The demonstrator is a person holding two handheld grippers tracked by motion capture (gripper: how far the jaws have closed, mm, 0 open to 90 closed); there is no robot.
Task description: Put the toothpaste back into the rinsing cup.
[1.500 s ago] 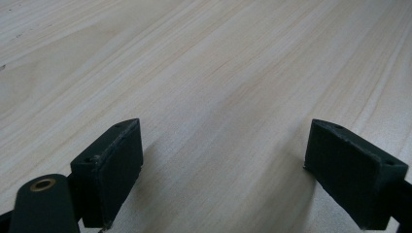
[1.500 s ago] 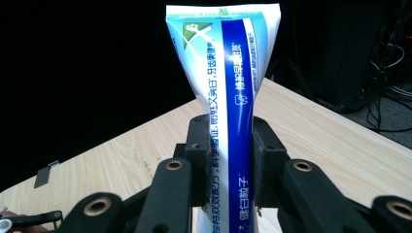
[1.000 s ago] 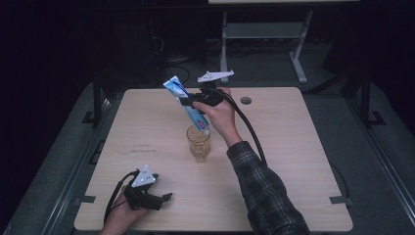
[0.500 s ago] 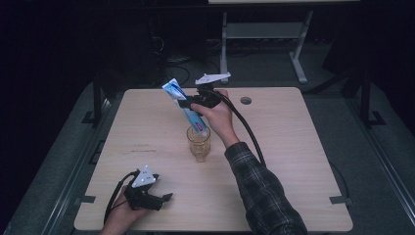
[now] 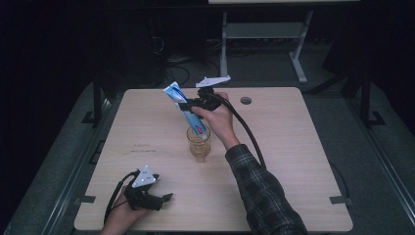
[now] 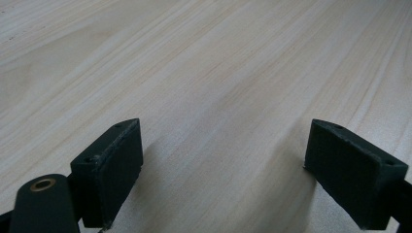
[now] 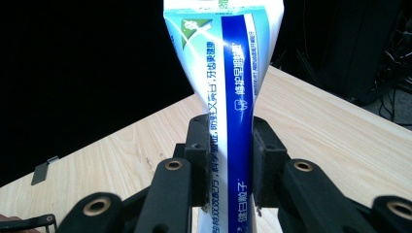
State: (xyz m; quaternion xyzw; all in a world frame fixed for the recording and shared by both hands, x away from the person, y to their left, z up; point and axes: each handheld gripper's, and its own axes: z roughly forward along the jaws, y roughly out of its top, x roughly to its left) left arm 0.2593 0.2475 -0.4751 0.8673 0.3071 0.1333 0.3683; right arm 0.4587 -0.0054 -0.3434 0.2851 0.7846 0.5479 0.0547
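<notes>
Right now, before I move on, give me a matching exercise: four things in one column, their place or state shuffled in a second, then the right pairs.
Things:
1. toothpaste tube
2. glass
3. left gripper
4. right gripper

States:
A. open, low over the table's near left corner
B. shut on the tube above the glass
C. upright mid-table
D. tilted, cap end down in the glass mouth

Pairs: 1-D, 2-C, 3-A, 4-B

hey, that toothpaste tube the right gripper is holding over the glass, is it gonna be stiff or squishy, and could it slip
Probably squishy: the toothpaste tube pinches narrow where the right gripper clamps it. Its glossy skin looks slippery, so it could slide. The glass looks light and may tip if the tube's end nudges its rim.
</notes>
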